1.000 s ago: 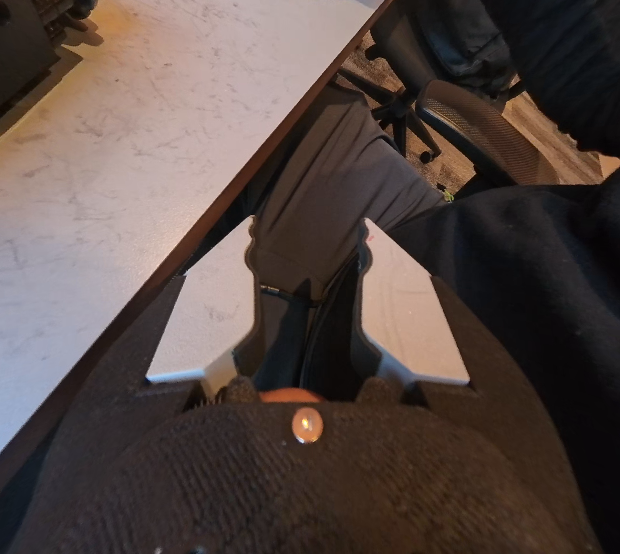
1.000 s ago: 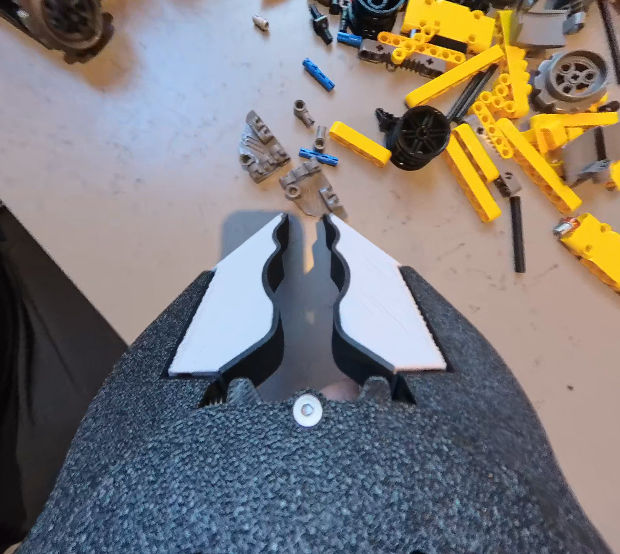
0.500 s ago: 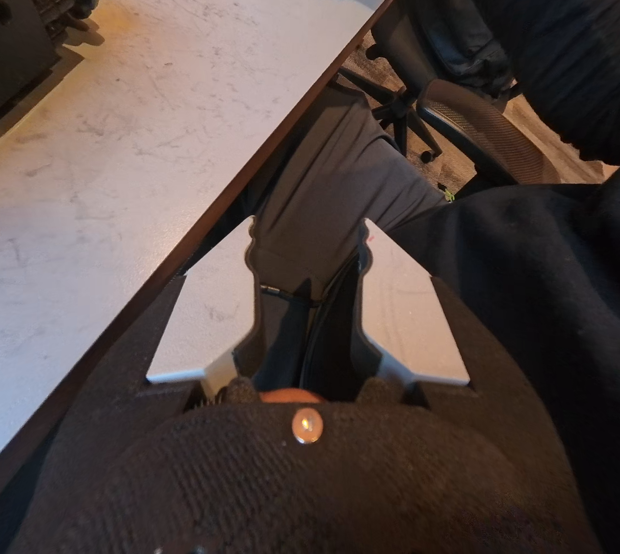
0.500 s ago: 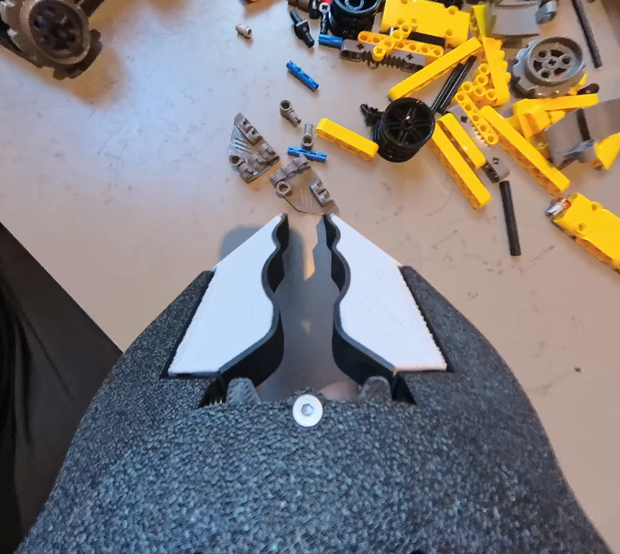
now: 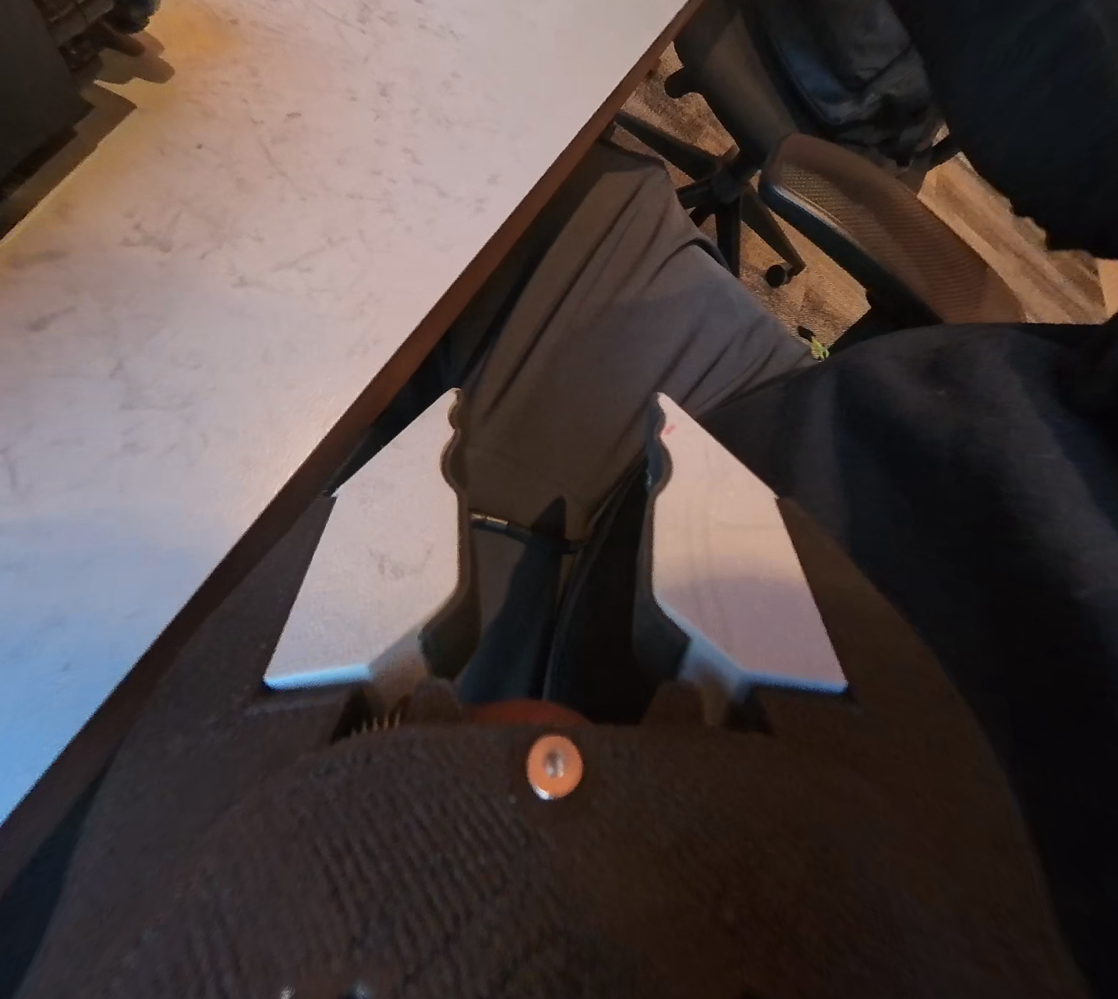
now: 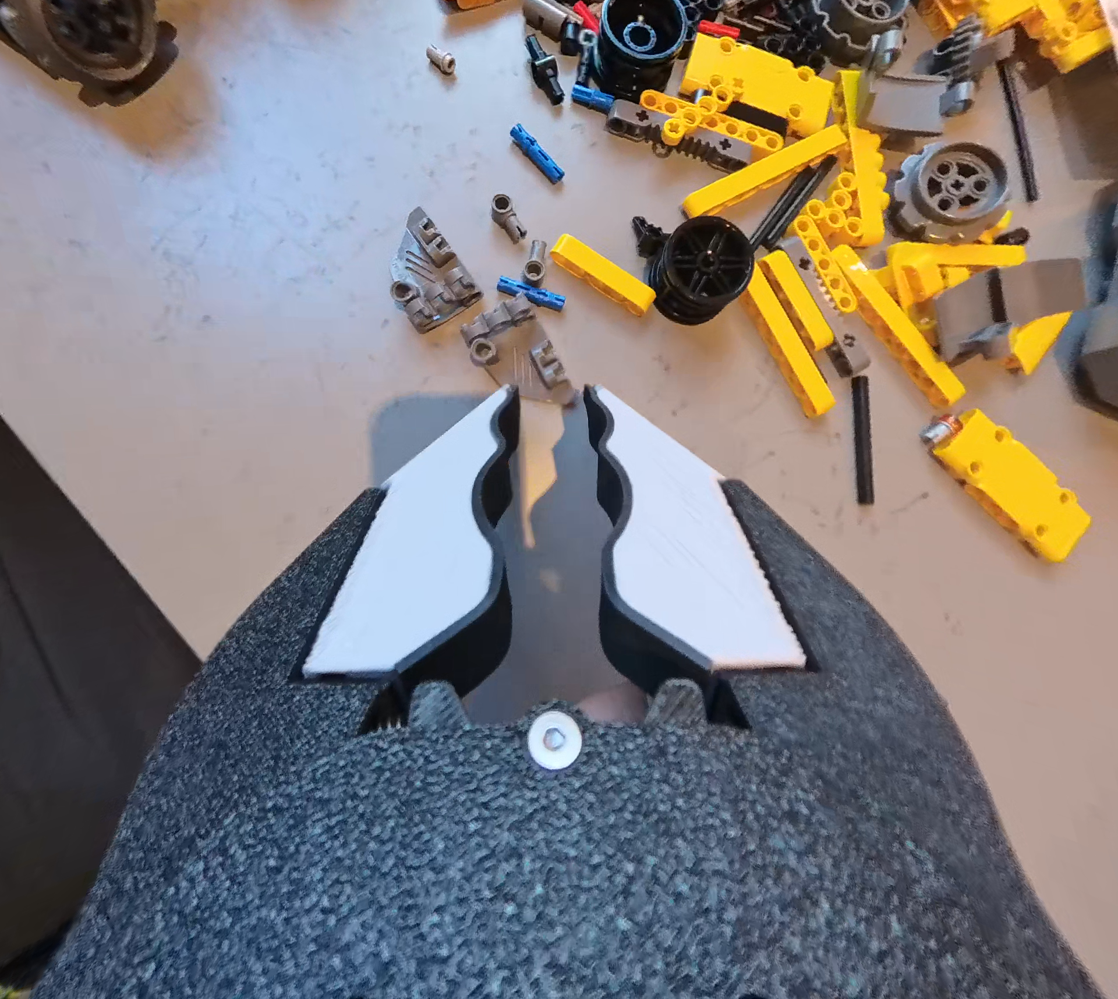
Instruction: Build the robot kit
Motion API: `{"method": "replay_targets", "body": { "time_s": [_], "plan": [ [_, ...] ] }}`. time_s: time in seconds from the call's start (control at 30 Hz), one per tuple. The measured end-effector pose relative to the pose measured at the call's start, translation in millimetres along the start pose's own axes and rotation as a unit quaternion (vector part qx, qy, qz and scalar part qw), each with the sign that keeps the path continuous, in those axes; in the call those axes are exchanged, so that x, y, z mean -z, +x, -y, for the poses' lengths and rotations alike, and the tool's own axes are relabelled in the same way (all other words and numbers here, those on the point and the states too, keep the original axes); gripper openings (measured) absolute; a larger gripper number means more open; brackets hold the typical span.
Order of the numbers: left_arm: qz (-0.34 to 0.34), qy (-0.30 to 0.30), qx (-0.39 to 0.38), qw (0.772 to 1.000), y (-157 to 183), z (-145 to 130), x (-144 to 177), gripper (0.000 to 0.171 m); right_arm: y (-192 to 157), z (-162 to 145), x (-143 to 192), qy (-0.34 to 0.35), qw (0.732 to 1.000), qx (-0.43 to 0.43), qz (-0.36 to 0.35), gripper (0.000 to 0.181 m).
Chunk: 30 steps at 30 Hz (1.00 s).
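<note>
The right gripper (image 6: pixel 550 398) hangs over the pale scuffed surface (image 6: pixel 242 244) with its white, black-edged fingers (image 6: pixel 423 546) parted by a narrow gap and holding nothing; their tips sit just short of a small grey ribbed plastic panel piece (image 6: pixel 514 353), whose near corner is partly covered by the left fingertip, so contact cannot be judged. Just beyond lie a second grey panel piece (image 6: pixel 429 274), a short blue pin (image 6: pixel 532 295), a yellow beam (image 6: pixel 602 274) and a black spoked wheel (image 6: pixel 702 268). Farther off, a dense heap of yellow, black and grey building parts (image 6: pixel 817 32) runs off the top and right edges, and a dark toothed wheel on a partly built vehicle (image 6: pixel 84 14) is cut by the left edge. The left gripper (image 5: pixel 553 401) is off the surface's dark edge (image 5: pixel 484 274), its fingers (image 5: pixel 375 565) wide apart and empty, over a person's grey-trousered leg (image 5: pixel 593 304). A black garment (image 5: pixel 938 486) fills the right; a mesh office chair (image 5: pixel 859 220) beyond is half hidden.
</note>
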<state>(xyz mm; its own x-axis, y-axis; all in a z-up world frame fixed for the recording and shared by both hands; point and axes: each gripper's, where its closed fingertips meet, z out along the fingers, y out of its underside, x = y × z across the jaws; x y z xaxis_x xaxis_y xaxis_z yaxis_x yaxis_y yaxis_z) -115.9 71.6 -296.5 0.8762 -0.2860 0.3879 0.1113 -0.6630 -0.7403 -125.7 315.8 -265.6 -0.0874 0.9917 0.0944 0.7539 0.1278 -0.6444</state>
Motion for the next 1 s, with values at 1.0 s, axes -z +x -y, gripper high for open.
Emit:
{"method": "replay_targets", "body": {
  "time_s": [1.0],
  "plan": [
    [-0.003, -0.002, -0.003, 1.000, 0.9, -0.6, -0.2, 0.058, -45.7, 4.9, 17.3, 0.017, 0.987, 0.037, 0.154, 0.019]
  ]
}}
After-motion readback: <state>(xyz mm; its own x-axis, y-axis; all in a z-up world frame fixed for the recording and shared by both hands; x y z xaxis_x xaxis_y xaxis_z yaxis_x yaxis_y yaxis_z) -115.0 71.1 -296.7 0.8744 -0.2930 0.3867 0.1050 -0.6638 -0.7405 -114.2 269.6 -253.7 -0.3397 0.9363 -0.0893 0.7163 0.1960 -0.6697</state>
